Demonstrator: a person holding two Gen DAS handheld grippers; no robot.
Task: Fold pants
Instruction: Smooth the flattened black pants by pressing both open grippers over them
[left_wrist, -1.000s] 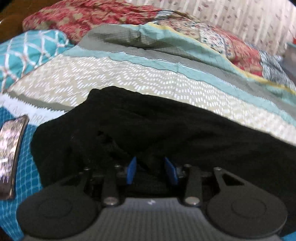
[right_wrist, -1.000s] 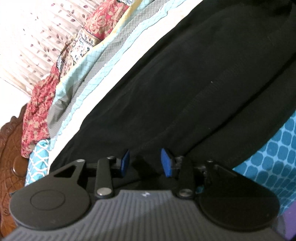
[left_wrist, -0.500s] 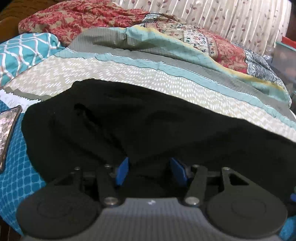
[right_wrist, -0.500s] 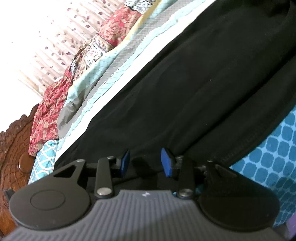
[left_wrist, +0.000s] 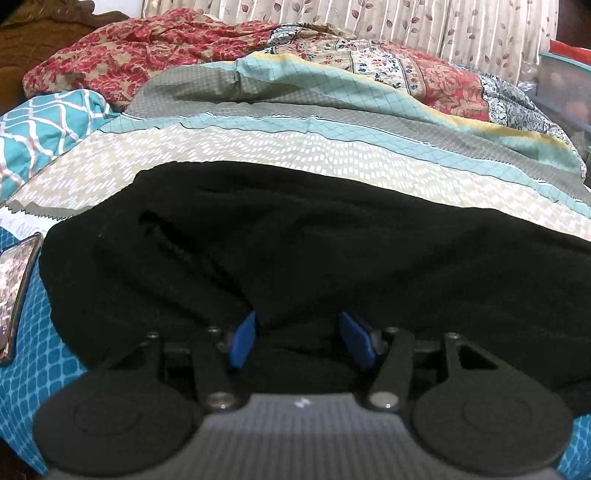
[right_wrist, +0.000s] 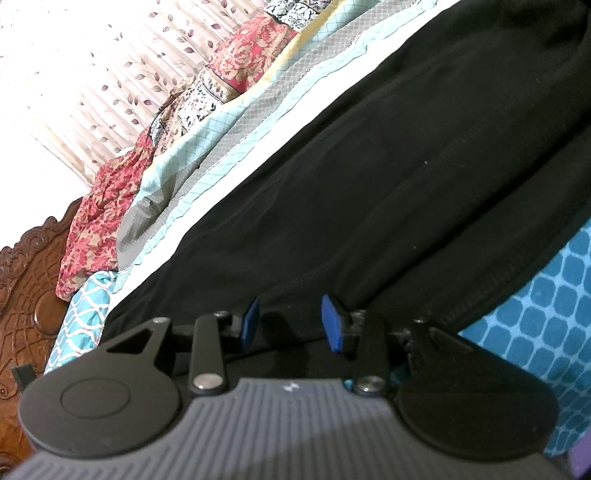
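one pants (left_wrist: 332, 251), one phone (left_wrist: 14, 291) — two claws (left_wrist: 301, 341) (right_wrist: 291, 325)

Phone (left_wrist: 16, 291) lies just left of pants (left_wrist: 295, 251); heaped quilt (left_wrist: 295, 122) blocks far side.

The left gripper (left_wrist: 300, 341) has opened up: its blue pads (left_wrist: 242, 344), close together a second ago, now stand wide with black pants (left_wrist: 332, 251) fabric slack between them. It has also drawn back and tipped up, so more curtain (left_wrist: 461, 33) shows and the phone (left_wrist: 14, 291) sits further off to the left. The right gripper's (right_wrist: 291, 326) view has swung, bringing more of the carved headboard (right_wrist: 26, 280) into frame.
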